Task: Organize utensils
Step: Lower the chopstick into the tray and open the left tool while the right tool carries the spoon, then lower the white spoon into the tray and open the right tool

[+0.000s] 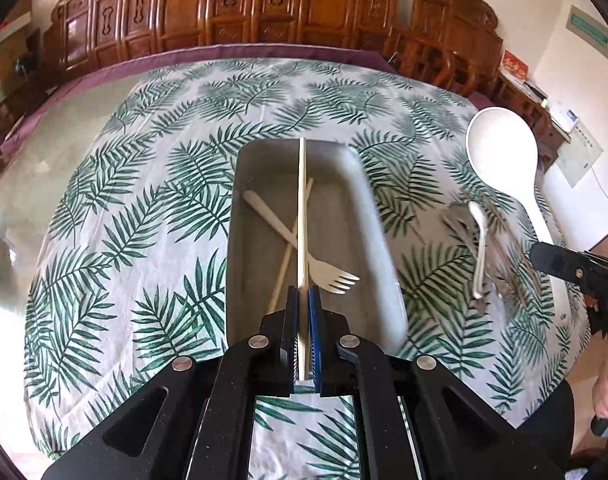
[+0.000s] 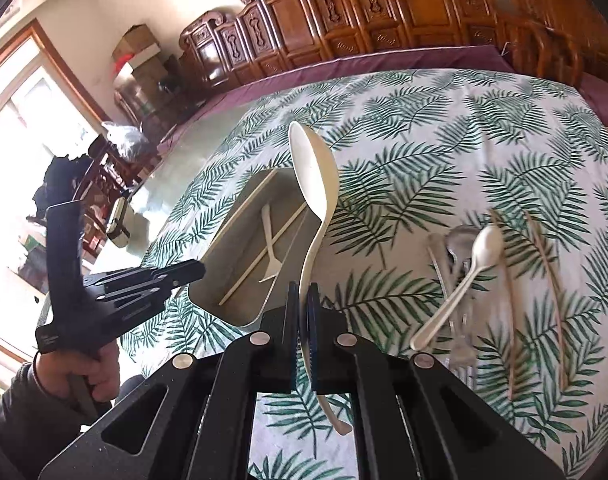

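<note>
Over the leaf-print desk, the left tool grips a chopstick above the grey tray. The right tool clamps a white serving spoon near the tray's right rim. I judge both are mid-delivery: next, lower and release into the tray beside the fork.

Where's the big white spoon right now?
The big white plastic serving spoon is clamped by its handle in the right gripper, raised above the leaf-print tablecloth, between the grey metal tray and the loose utensils.

A grey tray holds a white fork crossed over a chopstick. Beside it lie a small white spoon, clear cutlery and two chopsticks.
</note>
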`<state>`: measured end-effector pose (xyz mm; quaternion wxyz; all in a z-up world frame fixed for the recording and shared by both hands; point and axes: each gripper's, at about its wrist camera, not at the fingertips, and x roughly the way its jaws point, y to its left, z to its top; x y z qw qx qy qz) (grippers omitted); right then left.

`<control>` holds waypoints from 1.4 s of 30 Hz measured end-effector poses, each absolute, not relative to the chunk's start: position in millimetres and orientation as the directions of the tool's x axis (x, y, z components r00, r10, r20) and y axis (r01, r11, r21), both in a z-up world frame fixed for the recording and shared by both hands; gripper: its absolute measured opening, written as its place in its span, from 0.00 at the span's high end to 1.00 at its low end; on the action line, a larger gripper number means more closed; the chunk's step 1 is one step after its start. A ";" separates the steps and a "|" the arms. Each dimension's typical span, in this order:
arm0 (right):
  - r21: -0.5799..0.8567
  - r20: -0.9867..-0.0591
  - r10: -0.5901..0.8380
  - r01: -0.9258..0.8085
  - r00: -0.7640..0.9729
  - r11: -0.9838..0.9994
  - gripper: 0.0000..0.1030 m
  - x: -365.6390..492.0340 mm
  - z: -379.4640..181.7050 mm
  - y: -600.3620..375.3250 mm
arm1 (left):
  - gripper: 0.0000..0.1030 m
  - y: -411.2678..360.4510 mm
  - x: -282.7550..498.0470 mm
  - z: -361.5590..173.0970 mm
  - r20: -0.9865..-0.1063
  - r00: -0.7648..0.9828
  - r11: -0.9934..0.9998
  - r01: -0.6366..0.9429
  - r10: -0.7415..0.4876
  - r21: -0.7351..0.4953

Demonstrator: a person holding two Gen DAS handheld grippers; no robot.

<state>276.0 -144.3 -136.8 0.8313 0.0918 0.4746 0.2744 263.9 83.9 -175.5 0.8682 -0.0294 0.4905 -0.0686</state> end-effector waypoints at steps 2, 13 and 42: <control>0.411 -0.743 0.544 -0.375 0.390 0.831 0.95 277.5 -138.8 -137.4 | 0.96 84.7 268.0 -180.2 -0.852 0.502 0.989 0.088 -0.148 -0.120; 0.395 -0.767 0.535 -0.398 0.353 0.828 0.95 287.5 -150.4 -114.3 | 0.96 83.2 286.6 -202.1 -0.875 0.458 0.987 0.096 -0.157 -0.127; 0.429 -0.767 0.568 -0.418 0.299 0.801 0.95 324.2 -170.5 -36.9 | 0.64 142.3 259.3 -144.4 -0.802 0.589 0.994 0.029 -0.101 -0.103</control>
